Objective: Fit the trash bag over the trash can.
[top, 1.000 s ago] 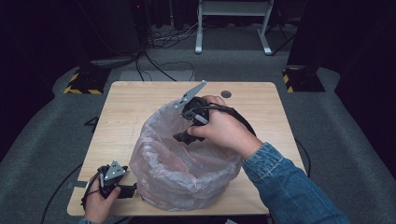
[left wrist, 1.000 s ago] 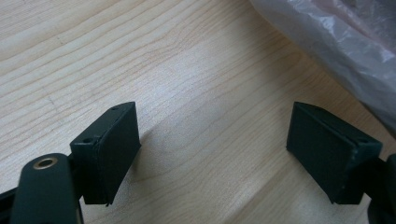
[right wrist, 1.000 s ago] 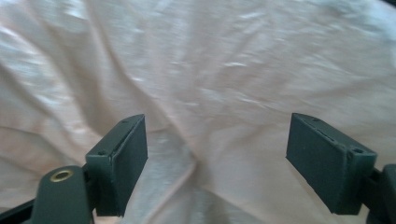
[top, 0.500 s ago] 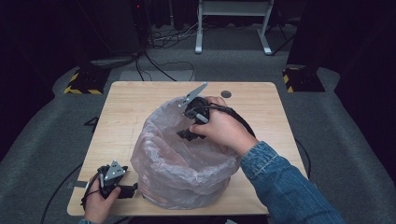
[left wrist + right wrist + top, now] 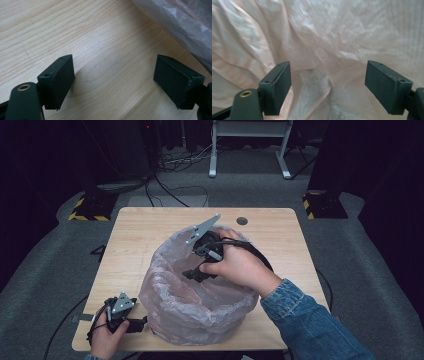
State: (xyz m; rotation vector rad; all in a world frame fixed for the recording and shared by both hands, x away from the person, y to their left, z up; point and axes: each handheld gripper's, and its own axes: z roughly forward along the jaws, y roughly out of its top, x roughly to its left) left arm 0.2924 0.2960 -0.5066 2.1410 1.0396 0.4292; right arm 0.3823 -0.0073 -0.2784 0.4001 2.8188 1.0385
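A round bin lined with a translucent pinkish plastic bag (image 5: 200,320) stands on the wooden table (image 5: 150,230), toward its front. My right gripper (image 5: 192,272) reaches into the bag's mouth from the right, tilted down and left, with its grey plate sticking up behind. Its jaws are open, with crumpled bag film (image 5: 324,37) ahead of my right gripper (image 5: 329,87) and nothing between the pads. My left gripper (image 5: 139,322) rests at the table's front left corner, just beside the bag. In its own view my left gripper (image 5: 115,80) is open over bare wood (image 5: 100,37), with the bag's wall (image 5: 180,22) at upper right.
A small dark round hole (image 5: 242,221) sits in the tabletop near its far edge. Cables run across the grey floor behind the table, where white stand legs (image 5: 215,165) rise. Yellow-black striped blocks (image 5: 87,210) lie at both far corners.
My right gripper has dipped a little lower and nearer into the bag's mouth, still open. The left gripper has stayed put.
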